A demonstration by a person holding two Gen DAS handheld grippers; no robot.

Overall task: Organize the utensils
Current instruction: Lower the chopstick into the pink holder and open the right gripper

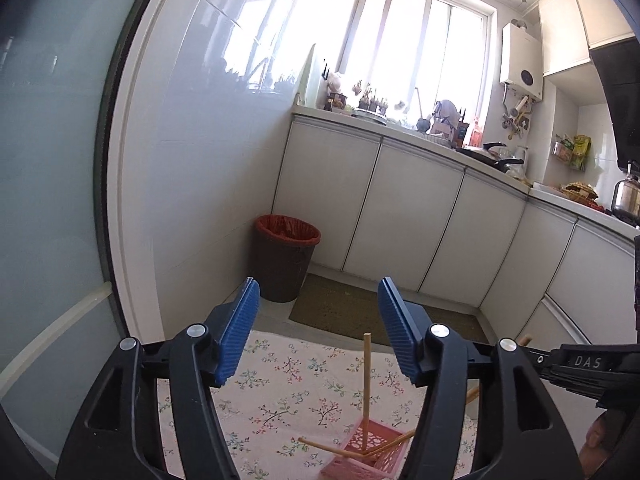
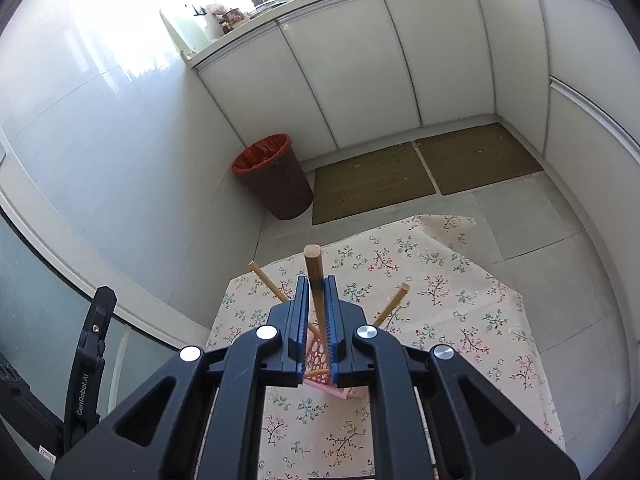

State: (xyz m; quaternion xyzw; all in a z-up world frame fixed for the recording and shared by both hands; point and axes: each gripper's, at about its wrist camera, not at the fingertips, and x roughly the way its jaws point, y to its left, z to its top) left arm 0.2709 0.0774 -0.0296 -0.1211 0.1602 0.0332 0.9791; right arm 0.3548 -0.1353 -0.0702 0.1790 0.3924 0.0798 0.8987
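Observation:
A pink perforated basket [image 1: 366,454] sits on a floral tablecloth [image 1: 280,392]; it also shows in the right wrist view [image 2: 318,354]. Wooden chopsticks stand and lean in it: one upright [image 1: 366,380], others slanting [image 1: 332,449]. My right gripper [image 2: 318,290] is shut on a thick wooden chopstick [image 2: 313,264] that points up over the basket, with two thinner sticks [image 2: 266,280] [image 2: 394,304] leaning out either side. My left gripper [image 1: 318,300] is open and empty, held above the basket.
A brown bin with a red liner [image 1: 285,258] [image 2: 274,176] stands by the white wall. White cabinets [image 1: 400,216] run along the back under a cluttered counter. Brown mats [image 2: 372,182] lie on the grey floor beyond the table's far edge.

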